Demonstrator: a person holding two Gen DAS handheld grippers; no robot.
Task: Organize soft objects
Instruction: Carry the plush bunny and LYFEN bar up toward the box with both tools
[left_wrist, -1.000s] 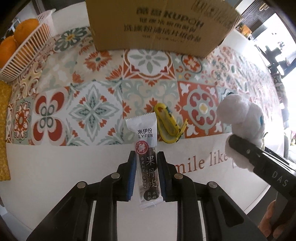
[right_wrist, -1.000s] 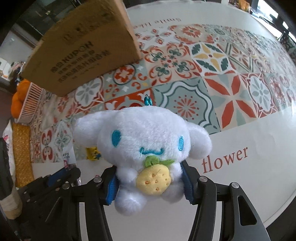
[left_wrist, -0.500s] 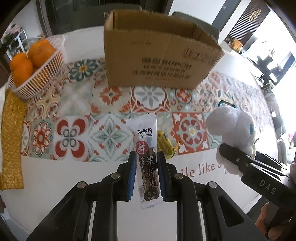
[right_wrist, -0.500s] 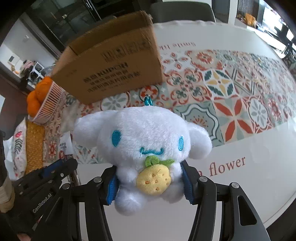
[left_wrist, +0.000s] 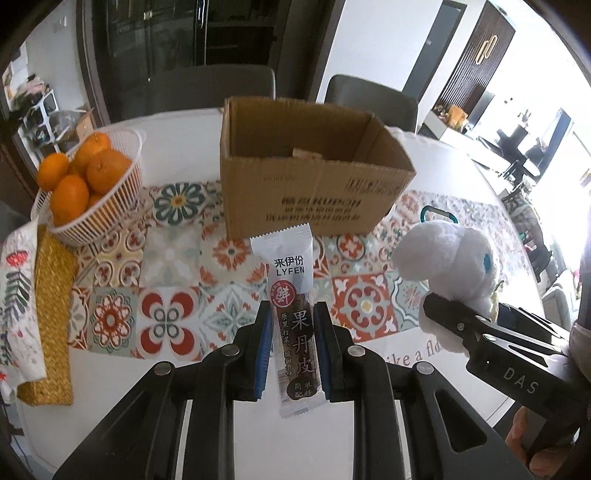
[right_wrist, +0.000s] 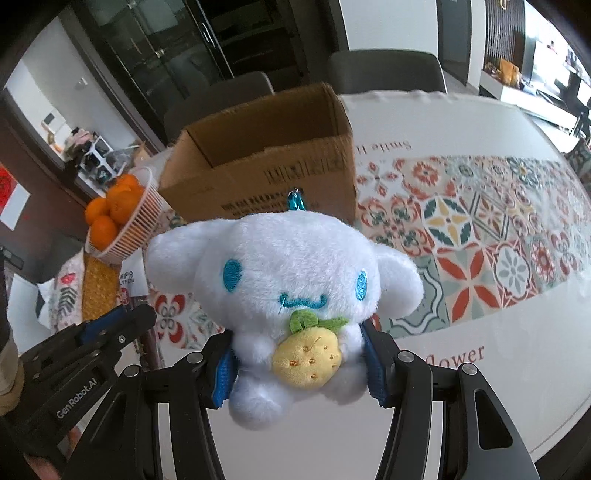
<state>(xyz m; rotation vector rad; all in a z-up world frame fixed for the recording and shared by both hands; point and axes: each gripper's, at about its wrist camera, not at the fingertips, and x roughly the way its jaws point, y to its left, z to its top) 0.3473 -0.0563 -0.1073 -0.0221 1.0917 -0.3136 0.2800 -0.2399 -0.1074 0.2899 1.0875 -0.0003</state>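
My left gripper (left_wrist: 291, 350) is shut on a long fruit-leather snack packet (left_wrist: 291, 295), white on top and dark below, held upright above the table. My right gripper (right_wrist: 301, 369) is shut on a white plush dog (right_wrist: 284, 280) with blue eyes and a yellow strawberry; it also shows at the right of the left wrist view (left_wrist: 448, 269). An open cardboard box (left_wrist: 310, 173) stands on the patterned table runner ahead of both grippers; it also shows in the right wrist view (right_wrist: 266, 166). Its inside looks empty where visible.
A white basket of oranges (left_wrist: 96, 192) stands at the left, beside a yellow woven mat (left_wrist: 51, 317) and a floral cloth (left_wrist: 14, 295). Two dark chairs (left_wrist: 210, 88) stand behind the round white table (left_wrist: 110, 406). The left gripper shows in the right wrist view (right_wrist: 92, 354).
Both grippers have risen and pulled back from the table with their objects. The box's open top has come into view. The yellow object on the runner is hidden now.
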